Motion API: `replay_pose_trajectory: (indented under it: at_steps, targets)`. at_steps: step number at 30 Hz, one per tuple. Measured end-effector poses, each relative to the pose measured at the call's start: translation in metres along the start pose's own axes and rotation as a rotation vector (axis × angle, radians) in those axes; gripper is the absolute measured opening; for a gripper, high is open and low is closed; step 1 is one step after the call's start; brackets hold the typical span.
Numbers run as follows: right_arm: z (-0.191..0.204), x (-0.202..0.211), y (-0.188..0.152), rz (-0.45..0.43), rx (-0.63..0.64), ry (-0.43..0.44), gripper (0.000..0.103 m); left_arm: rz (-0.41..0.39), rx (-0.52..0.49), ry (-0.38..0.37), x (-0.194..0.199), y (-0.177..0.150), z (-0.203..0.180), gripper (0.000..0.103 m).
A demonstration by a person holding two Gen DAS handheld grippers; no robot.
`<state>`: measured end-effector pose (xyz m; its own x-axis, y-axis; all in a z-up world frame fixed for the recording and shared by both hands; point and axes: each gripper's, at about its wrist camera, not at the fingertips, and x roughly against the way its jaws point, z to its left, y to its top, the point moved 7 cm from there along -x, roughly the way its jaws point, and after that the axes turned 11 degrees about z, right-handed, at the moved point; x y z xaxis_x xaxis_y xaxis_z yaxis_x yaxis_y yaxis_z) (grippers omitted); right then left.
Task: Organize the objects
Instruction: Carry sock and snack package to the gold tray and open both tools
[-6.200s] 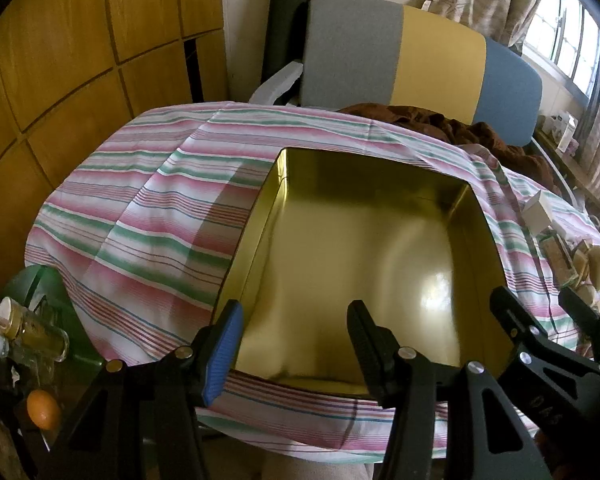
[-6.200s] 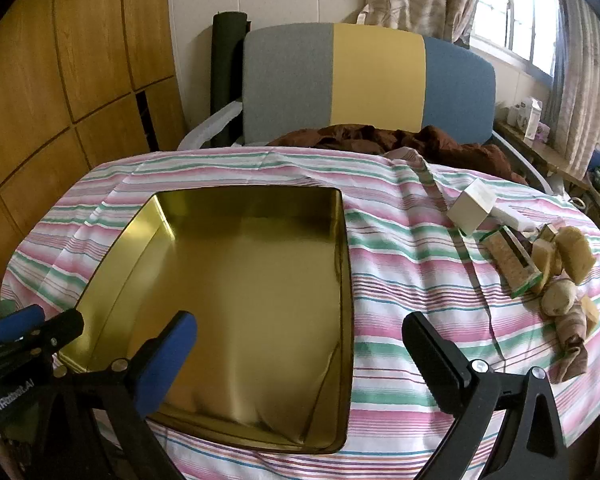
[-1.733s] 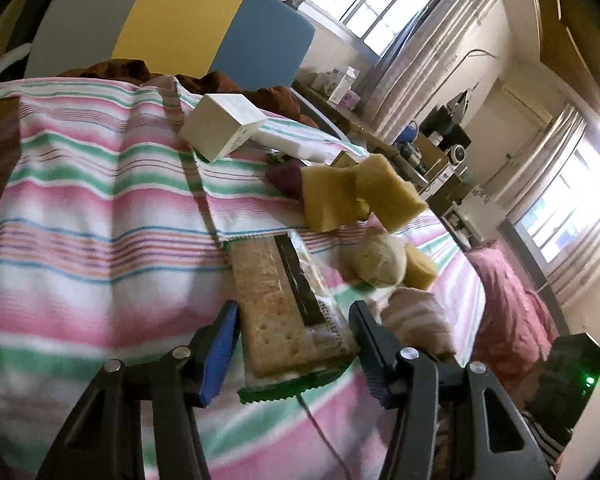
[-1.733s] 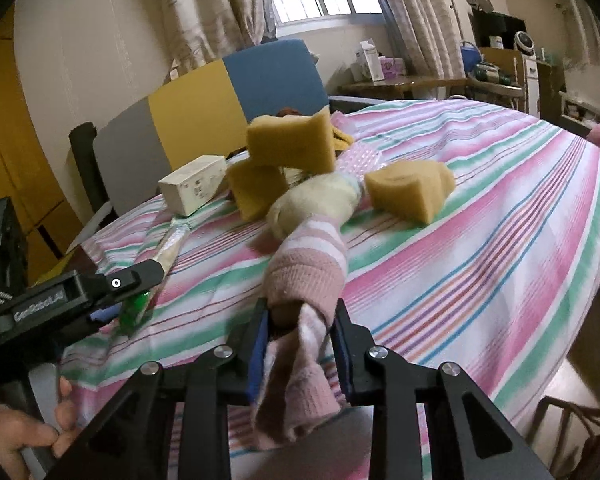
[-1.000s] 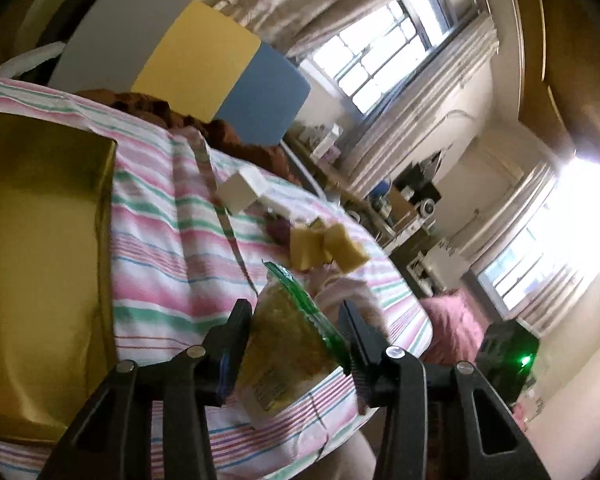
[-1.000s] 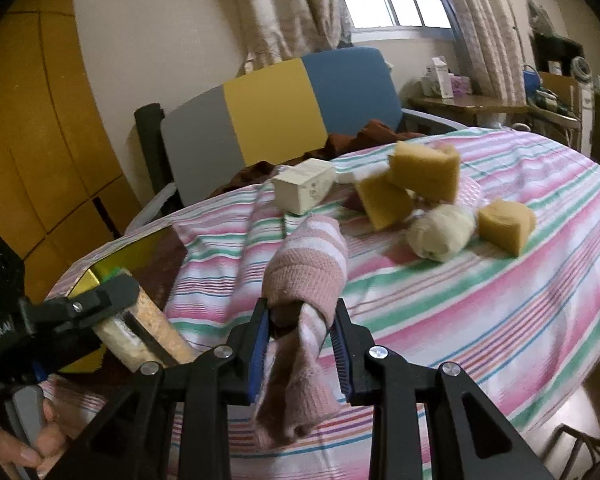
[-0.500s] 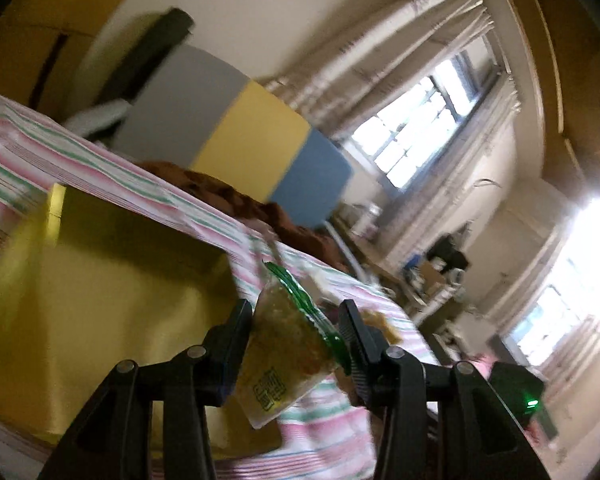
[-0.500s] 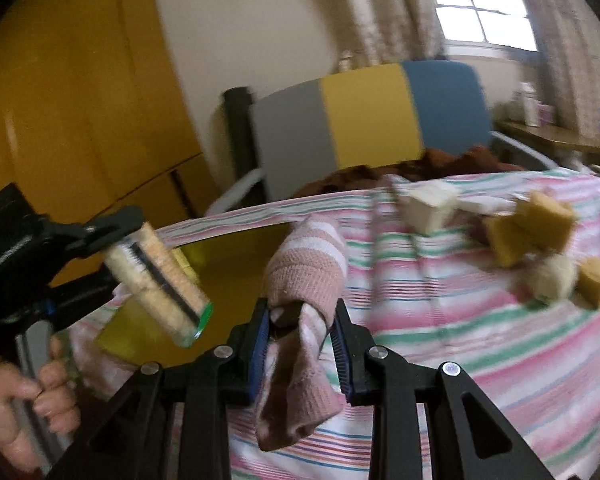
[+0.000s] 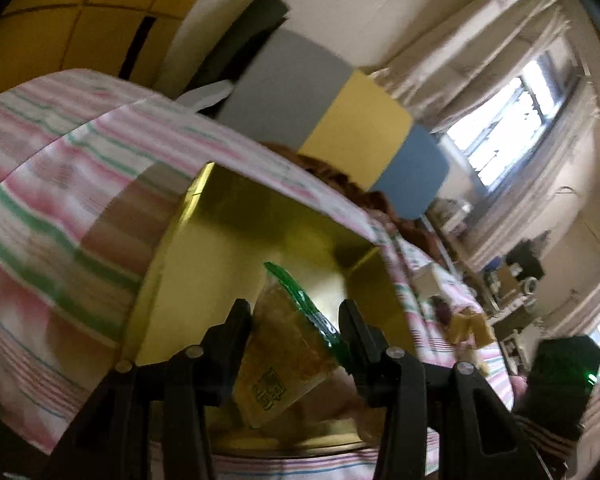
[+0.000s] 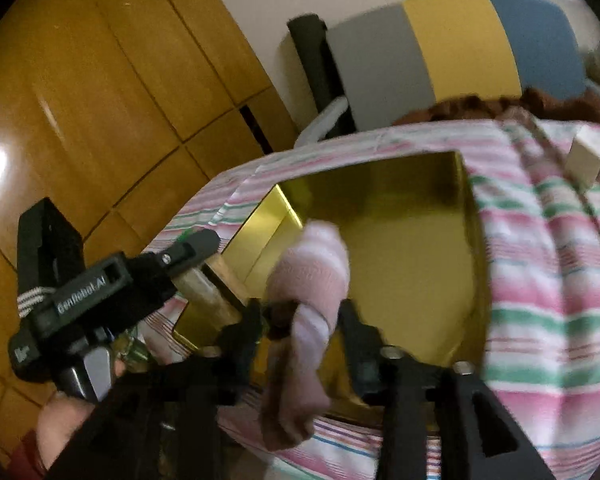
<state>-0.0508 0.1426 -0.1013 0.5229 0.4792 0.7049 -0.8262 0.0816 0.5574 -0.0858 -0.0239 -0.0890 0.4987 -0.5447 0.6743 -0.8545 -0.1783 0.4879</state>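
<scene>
My left gripper [image 9: 296, 320] is shut on a cracker packet [image 9: 288, 344] with a green end and holds it above the near part of the gold tray [image 9: 236, 240]. My right gripper [image 10: 300, 316] is shut on a pink striped sock [image 10: 312, 280] and holds it over the tray's [image 10: 412, 248] near left corner. In the right wrist view the left gripper [image 10: 196, 254] and the cracker packet [image 10: 208, 288] sit just left of the sock. Yellow sponges [image 9: 470, 326] lie on the striped tablecloth [image 9: 60, 208] to the right.
A white box [image 10: 586, 156] lies on the cloth right of the tray. A grey, yellow and blue chair back [image 10: 452, 48] with brown cloth [image 10: 540, 104] stands behind the table. Wooden wall panels [image 10: 100, 100] are on the left.
Both grippers have swung left and lower with their loads. The cracker packet and the sock are now over the gold tray's near part instead of beside the pile on the cloth.
</scene>
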Motion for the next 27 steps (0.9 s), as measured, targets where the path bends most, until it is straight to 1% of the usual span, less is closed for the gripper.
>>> replay_pose_trajectory:
  at_steps: [1,2,3,5,8,10,12,17,19,20,21,22,24,25,26,27]
  targets:
    - [0.002,0.001,-0.001,-0.016,-0.004,-0.001,0.064,0.005,0.010,0.009,-0.001,0.000,0.003,0.047]
    - [0.004,0.003,-0.002,-0.027,-0.001,-0.005,0.070,0.008,0.024,0.016,0.000,-0.001,0.006,0.050]
    - [0.006,0.006,-0.004,-0.041,0.014,-0.014,0.073,0.006,0.038,0.013,0.000,-0.001,0.009,0.052]
    - [0.005,0.013,-0.006,-0.058,0.037,-0.038,0.073,0.000,0.050,0.009,0.002,0.000,0.009,0.060]
    - [0.003,0.023,-0.010,-0.080,0.055,-0.065,0.073,-0.011,0.046,0.021,0.007,0.000,0.005,0.067]
    - [0.003,0.029,-0.013,-0.089,0.060,-0.072,0.073,-0.033,0.040,0.007,0.013,0.001,0.000,0.074]
    - [0.003,0.030,-0.013,-0.093,0.058,-0.074,0.073,-0.046,0.039,-0.029,0.017,0.003,-0.006,0.075]
    - [0.000,0.034,-0.018,-0.090,0.052,-0.082,0.073,-0.074,0.065,-0.045,0.029,0.008,-0.009,0.075]
    - [0.000,0.036,-0.019,-0.095,0.060,-0.099,0.073,-0.079,0.072,-0.048,0.031,0.009,-0.010,0.077]
    - [-0.001,0.035,-0.019,-0.092,0.076,-0.136,0.073,-0.075,0.073,-0.068,0.031,0.009,-0.013,0.080]
    - [-0.001,0.037,-0.020,-0.089,0.086,-0.157,0.073,-0.067,0.071,-0.089,0.030,0.009,-0.016,0.082]
    - [-0.001,0.035,-0.019,-0.086,0.105,-0.194,0.073,-0.036,0.061,-0.131,0.023,0.007,-0.022,0.085]
    - [-0.004,0.031,-0.017,-0.083,0.128,-0.251,0.073,0.069,0.052,-0.205,0.006,0.000,-0.031,0.085]
    - [-0.005,0.029,-0.015,-0.082,0.149,-0.297,0.073,0.124,0.059,-0.227,-0.005,-0.006,-0.035,0.084]
    - [-0.007,0.028,-0.013,-0.079,0.166,-0.328,0.073,0.150,0.060,-0.236,-0.010,-0.010,-0.037,0.084]
    - [-0.009,0.028,-0.011,-0.078,0.174,-0.350,0.073,0.151,0.068,-0.233,-0.013,-0.013,-0.036,0.084]
